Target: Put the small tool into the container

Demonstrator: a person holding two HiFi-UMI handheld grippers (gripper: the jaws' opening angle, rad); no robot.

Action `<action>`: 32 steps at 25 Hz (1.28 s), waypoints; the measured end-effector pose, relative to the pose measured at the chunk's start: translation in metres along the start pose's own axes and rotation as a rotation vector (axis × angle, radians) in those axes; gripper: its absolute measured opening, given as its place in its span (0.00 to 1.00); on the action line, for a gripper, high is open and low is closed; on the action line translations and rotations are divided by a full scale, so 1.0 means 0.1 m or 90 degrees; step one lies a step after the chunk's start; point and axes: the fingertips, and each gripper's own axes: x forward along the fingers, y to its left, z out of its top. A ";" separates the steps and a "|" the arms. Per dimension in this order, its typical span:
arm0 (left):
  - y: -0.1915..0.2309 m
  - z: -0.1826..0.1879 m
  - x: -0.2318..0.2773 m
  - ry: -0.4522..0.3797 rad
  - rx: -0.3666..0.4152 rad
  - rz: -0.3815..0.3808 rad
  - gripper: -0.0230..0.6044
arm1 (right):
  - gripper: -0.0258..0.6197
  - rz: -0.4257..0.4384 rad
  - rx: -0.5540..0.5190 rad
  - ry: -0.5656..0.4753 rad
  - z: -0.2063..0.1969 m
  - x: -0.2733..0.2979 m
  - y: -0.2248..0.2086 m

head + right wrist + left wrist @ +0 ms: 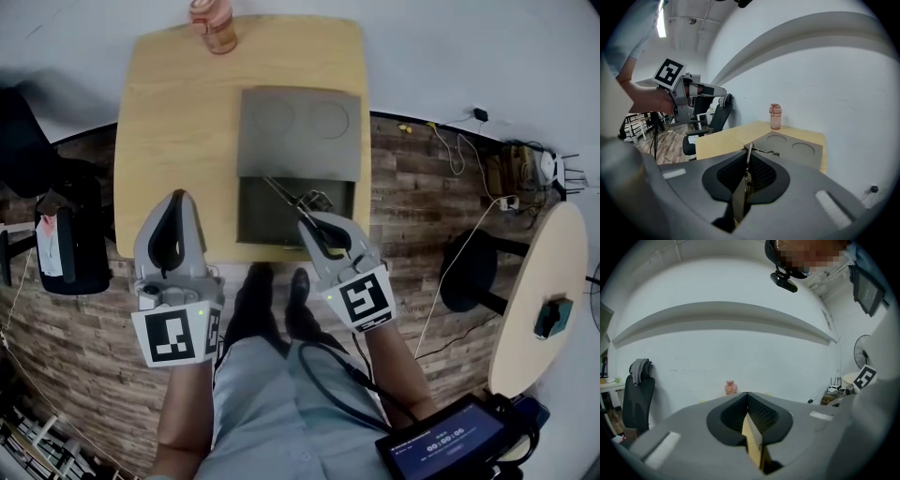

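The small tool (292, 199) is a thin dark metal piece with looped handles, and my right gripper (309, 221) is shut on it. It hangs over the open dark container (251, 227) at the table's near edge. In the right gripper view the tool (748, 153) sticks up from the closed tips, with the container's grey lid (793, 150) beyond. My left gripper (176, 201) is shut and holds nothing; it hovers over the wooden table (178, 112) to the left of the container. The left gripper view shows its jaws (747, 395) pressed together.
The grey lid (300, 131) with two round recesses lies open behind the container. A pink bottle (214, 23) stands at the table's far edge. A black chair (70, 239) is on the left, a round side table (544, 300) and cables on the right.
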 end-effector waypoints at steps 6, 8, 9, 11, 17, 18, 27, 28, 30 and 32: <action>-0.04 -0.04 0.04 0.007 0.001 0.010 0.05 | 0.06 0.038 -0.014 0.007 -0.08 0.03 0.01; -0.04 -0.06 0.05 0.010 0.000 0.011 0.05 | 0.06 0.051 -0.024 0.011 -0.10 0.05 0.03; -0.04 -0.07 0.06 0.012 0.000 0.012 0.05 | 0.06 0.055 -0.027 0.013 -0.11 0.06 0.03; -0.04 -0.09 0.07 0.016 0.000 0.014 0.05 | 0.06 0.062 -0.030 0.018 -0.14 0.07 0.03; 0.01 -0.12 0.12 0.023 0.000 0.019 0.05 | 0.06 0.090 -0.034 0.042 -0.21 0.18 0.05; 0.02 -0.12 0.14 0.024 0.000 0.019 0.05 | 0.06 0.094 -0.032 0.046 -0.22 0.20 0.04; 0.13 -0.18 0.23 0.034 -0.002 0.021 0.05 | 0.07 0.119 -0.012 0.081 -0.33 0.38 0.02; 0.14 -0.19 0.24 0.035 -0.003 0.021 0.05 | 0.07 0.120 -0.011 0.086 -0.35 0.40 0.02; 0.17 -0.21 0.24 0.037 -0.004 0.022 0.05 | 0.07 0.119 -0.008 0.095 -0.38 0.43 0.02; 0.20 -0.22 0.23 0.038 -0.005 0.023 0.05 | 0.07 0.116 -0.005 0.105 -0.41 0.46 0.01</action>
